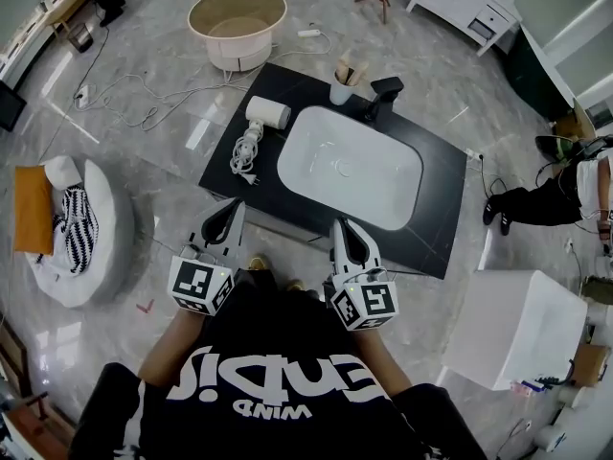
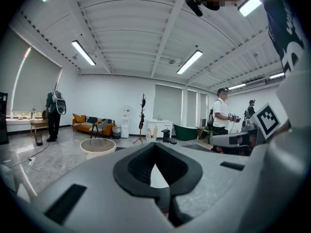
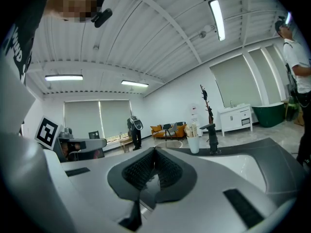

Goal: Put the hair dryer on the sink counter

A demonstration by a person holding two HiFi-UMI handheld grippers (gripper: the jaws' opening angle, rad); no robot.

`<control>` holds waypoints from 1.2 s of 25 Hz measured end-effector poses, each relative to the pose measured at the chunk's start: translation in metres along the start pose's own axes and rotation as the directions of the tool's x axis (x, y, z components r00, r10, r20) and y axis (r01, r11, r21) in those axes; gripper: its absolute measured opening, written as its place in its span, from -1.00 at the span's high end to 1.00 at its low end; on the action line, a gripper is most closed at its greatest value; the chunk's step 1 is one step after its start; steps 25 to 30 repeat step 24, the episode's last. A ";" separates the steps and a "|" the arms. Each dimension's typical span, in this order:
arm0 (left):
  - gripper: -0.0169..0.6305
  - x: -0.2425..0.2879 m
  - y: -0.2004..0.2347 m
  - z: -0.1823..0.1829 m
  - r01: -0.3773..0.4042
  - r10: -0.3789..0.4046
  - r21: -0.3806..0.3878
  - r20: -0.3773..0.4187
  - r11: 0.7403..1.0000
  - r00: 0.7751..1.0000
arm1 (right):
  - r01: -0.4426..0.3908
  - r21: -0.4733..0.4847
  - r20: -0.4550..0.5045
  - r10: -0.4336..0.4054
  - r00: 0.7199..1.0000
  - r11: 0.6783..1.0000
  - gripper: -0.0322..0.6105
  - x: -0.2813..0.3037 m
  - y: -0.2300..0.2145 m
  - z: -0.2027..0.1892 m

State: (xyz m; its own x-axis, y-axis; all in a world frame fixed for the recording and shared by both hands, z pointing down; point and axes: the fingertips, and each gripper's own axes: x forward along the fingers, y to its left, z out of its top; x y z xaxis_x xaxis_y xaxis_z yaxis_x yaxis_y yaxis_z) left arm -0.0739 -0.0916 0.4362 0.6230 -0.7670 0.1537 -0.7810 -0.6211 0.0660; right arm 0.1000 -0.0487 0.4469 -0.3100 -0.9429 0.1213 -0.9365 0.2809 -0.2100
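The white hair dryer (image 1: 266,113) lies on the black sink counter (image 1: 441,209), left of the white basin (image 1: 350,166). Its coiled cord and plug (image 1: 245,156) trail toward the counter's near edge. My left gripper (image 1: 233,209) hovers just short of the counter's near left corner, jaws shut and empty. My right gripper (image 1: 343,228) hangs over the counter's near edge in front of the basin, also shut with nothing in it. In the left gripper view the jaws (image 2: 155,147) meet at their tips. The right gripper view shows its jaws (image 3: 154,152) likewise closed, facing the counter.
A cup of toiletries (image 1: 342,89) and a black faucet (image 1: 385,94) stand at the counter's far edge. A round tub (image 1: 237,25) and loose cables (image 1: 124,99) lie beyond. A white beanbag (image 1: 72,228) sits left, a white box (image 1: 512,329) right, and a person (image 1: 546,199) stands further right.
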 end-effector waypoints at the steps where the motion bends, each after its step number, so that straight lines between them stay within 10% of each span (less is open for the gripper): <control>1: 0.92 -0.001 0.001 0.000 -0.004 0.004 0.001 0.001 1.000 1.000 | -0.001 -0.001 -0.001 0.001 1.000 1.000 0.83 -0.001 0.000 -0.001; 30: 0.92 -0.010 -0.001 -0.008 -0.060 0.060 -0.029 -0.005 0.998 0.998 | 0.001 0.000 -0.004 -0.001 1.000 1.000 0.83 -0.017 -0.014 -0.003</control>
